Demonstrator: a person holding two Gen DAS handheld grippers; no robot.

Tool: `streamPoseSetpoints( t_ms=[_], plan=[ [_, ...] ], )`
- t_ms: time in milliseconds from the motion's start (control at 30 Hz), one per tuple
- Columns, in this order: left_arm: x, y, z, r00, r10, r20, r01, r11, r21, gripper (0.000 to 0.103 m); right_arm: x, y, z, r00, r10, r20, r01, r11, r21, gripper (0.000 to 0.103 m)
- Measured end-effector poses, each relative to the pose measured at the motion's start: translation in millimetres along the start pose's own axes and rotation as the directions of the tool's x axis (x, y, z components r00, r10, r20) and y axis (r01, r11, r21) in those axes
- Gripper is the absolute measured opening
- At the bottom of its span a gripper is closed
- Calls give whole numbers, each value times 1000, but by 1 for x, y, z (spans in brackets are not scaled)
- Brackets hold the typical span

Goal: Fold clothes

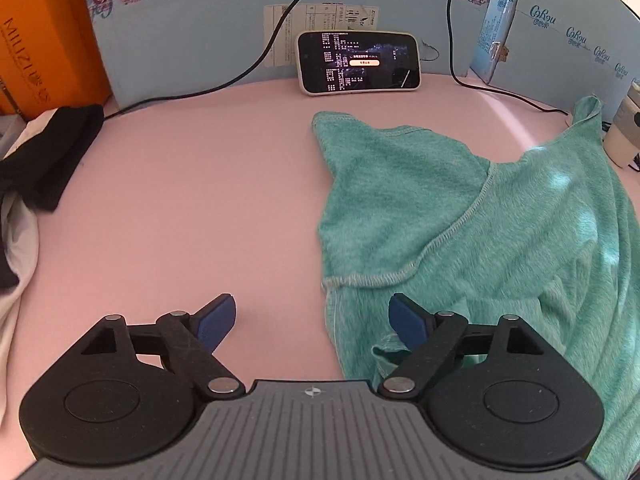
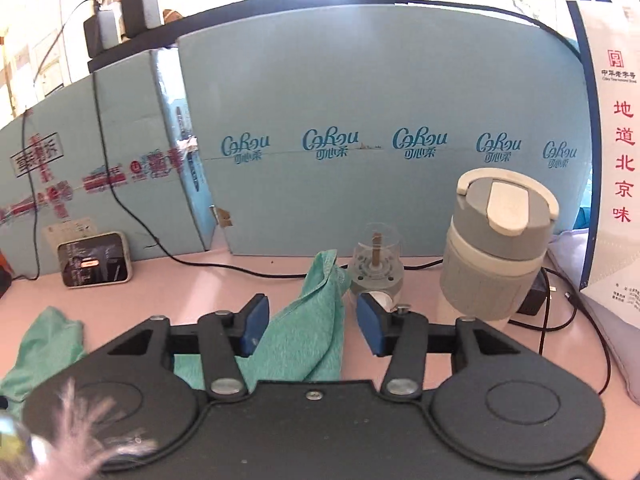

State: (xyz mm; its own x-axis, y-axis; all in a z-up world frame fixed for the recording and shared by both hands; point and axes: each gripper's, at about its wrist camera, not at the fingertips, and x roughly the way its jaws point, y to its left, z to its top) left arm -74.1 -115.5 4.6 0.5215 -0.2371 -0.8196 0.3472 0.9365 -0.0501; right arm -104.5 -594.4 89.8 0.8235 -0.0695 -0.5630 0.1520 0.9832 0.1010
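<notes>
Tongs, left point(image 1: 312, 320) and right point(image 2: 310, 320), stand spread; clear both pads before regripping green garment point(image 1: 460, 220) on pink surface point(image 1: 180, 200).

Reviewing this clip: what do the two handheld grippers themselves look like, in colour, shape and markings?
Both look alike. The left gripper has matte black linkage arms with silver pivot pins, rounded black housings on each side, blue pads on its fingers and a ribbed grey centre plate with a small crosshair mark. The right gripper shows the same black linkage and blue pads, with a screw at centre. No hands or sleeves show.
</notes>
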Motion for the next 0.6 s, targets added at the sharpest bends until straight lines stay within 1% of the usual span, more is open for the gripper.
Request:
streamPoseSetpoints(
  t_ms=[167,267,367,467,600],
  plan=[
    [-30,0,-32,999,-24,27,24,1000,-11,87,-47,2,-34,998,67,-12,-66,998,14,50],
    [-46,-2,-51,999,-22,46,22,1000,0,88,-76,2,-60,996,87,-24,-86,996,30,50],
    [-56,-1,-69,998,-6,55,6,1000,0,89,-102,-1,-86,996,89,-31,-87,995,48,50],
    [-61,2,-84,999,3,48,-3,1000,-15,89,-130,-6,-111,996,70,-50,-68,996,52,53],
    [-65,5,-100,999,12,41,-10,999,-39,90,-165,-3,-144,996,47,-77,-46,999,25,53]
  ],
)
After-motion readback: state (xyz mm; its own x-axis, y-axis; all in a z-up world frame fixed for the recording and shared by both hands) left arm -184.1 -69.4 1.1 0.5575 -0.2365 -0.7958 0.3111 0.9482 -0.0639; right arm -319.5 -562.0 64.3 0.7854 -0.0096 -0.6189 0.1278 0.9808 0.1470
